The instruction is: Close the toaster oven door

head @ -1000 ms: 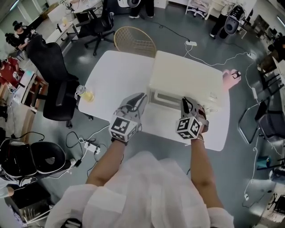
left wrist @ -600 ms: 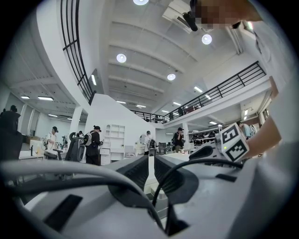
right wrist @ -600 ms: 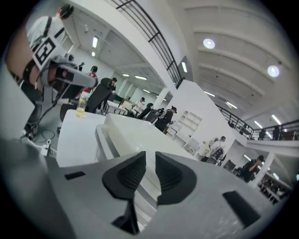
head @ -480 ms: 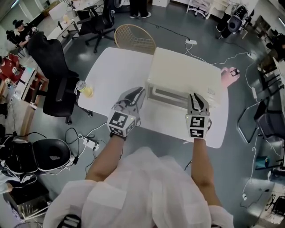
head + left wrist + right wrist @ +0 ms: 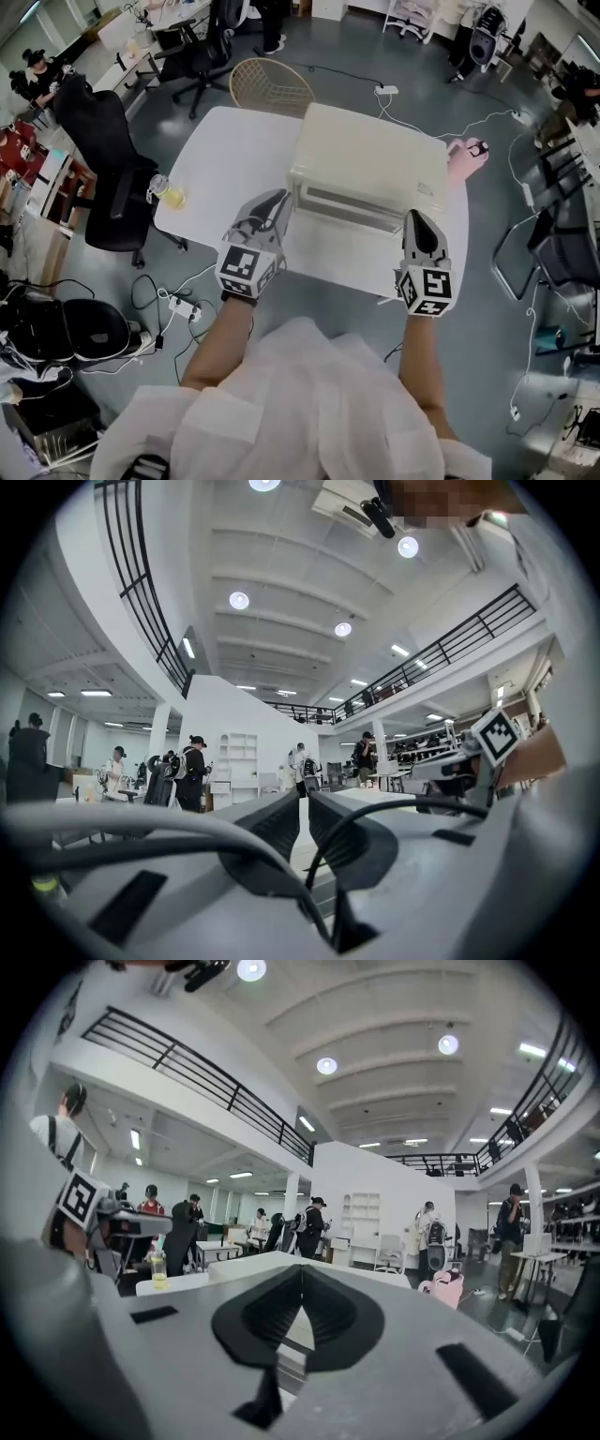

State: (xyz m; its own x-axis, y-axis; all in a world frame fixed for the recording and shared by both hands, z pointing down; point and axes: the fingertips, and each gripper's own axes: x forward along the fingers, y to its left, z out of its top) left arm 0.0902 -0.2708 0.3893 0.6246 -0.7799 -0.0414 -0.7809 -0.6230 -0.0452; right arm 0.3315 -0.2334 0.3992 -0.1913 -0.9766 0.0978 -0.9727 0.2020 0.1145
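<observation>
Left claw [image 5: 269,202] near closed cream oven [image 5: 366,164]

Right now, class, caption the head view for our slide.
Left gripper and right gripper poised before a closed cream toaster oven on a white table.

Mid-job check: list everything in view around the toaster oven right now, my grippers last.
cream box-shaped toaster oven: one, cream, on the table, door looks closed
white rectangular table: one, white, centre
clear bottle of yellow liquid: one, table's left edge
round wicker chair: one, tan, beyond the table
black office chair: one, black, left of the table
pink bag: one, pink, floor past the table's right corner
white power strip: one, floor, near left
left gripper: grey, jaws slightly apart, empty
right gripper: grey, jaws have just been closing, now together, empty
</observation>
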